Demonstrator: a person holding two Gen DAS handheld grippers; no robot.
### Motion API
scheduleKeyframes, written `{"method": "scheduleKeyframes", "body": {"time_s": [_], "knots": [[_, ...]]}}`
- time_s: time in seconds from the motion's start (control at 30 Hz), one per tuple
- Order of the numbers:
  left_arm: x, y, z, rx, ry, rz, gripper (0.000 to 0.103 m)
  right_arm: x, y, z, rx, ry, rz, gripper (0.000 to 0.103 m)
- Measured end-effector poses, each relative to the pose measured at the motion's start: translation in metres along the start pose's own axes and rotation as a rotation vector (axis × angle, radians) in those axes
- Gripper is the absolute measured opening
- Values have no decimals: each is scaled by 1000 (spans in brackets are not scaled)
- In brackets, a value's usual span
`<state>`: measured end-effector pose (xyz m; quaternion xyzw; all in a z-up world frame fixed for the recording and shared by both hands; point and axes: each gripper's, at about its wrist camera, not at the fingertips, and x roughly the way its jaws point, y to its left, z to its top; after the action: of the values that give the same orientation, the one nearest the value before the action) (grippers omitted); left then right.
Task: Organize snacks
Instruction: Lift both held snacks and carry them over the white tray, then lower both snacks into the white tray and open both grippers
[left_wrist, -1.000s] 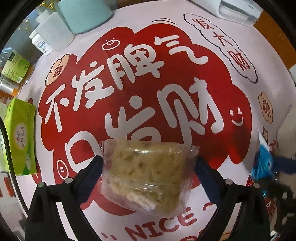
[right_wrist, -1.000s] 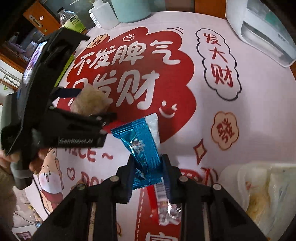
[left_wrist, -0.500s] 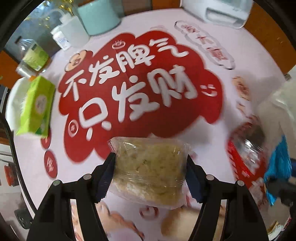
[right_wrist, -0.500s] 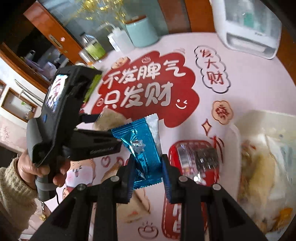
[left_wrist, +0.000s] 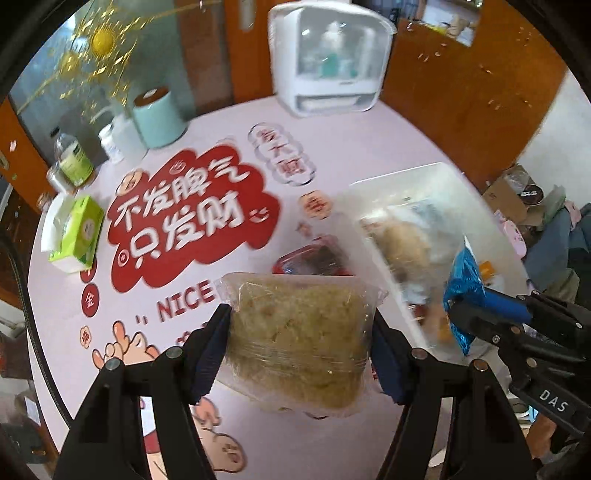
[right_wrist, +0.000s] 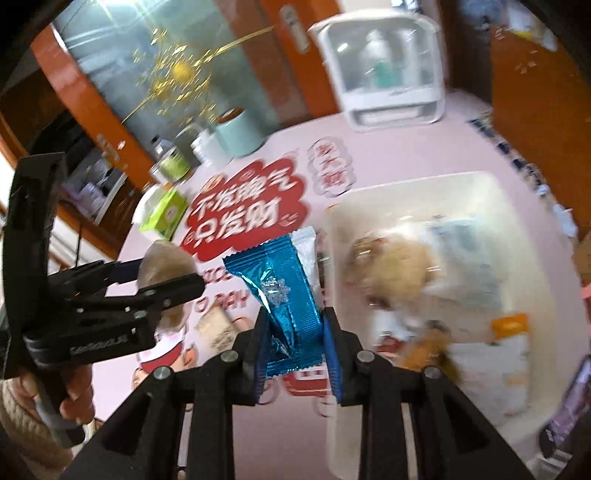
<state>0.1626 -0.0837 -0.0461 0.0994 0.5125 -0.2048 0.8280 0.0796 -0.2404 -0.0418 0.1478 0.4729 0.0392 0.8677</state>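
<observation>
The left gripper (left_wrist: 301, 354) clamps a clear-wrapped rice cake (left_wrist: 299, 339) by both sides, lifted above the pink cloth (left_wrist: 369, 147). The right gripper (right_wrist: 295, 354) pinches a blue packet (right_wrist: 284, 291) that stands upright between its pads. Both hang just beside the white bin (right_wrist: 480, 184) (its contents are blurred), which sits on the cloth. A red pack (left_wrist: 314, 258) lies against the bin's near wall.

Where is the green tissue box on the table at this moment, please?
In the left wrist view, the green tissue box sits at the table's far left edge, left of the red cloud print and just in front of a green-labelled bottle.
</observation>
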Motion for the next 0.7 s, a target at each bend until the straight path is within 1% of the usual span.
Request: {"method": "scheduleKeyframes", "body": {"time_s": [0.17, 0.33, 0.43, 0.53, 0.67, 0.7], "knots": [[-16, -46, 17, 13, -66, -32, 69, -35, -24, 1, 28, -96, -89, 27], [-23, -91, 37, 57, -126, -57, 69, -60, -46, 1, 53, -159, -164, 27], [-21, -117, 46, 75, -137, -79, 69, -67, -61, -1, 77, -162, -194, 27], [-17, -133, 52, 80, -141, -83, 69, -69, -71, -2, 87, -160, -216, 27], [-10, -149, 55, 77, -139, -80, 70, -69, -84, -3, 104, -152, -253, 29], [-8, -149, 55, 75, -137, -76, 72, -69, -87, -4, 110, -147, -259, 29]]}}
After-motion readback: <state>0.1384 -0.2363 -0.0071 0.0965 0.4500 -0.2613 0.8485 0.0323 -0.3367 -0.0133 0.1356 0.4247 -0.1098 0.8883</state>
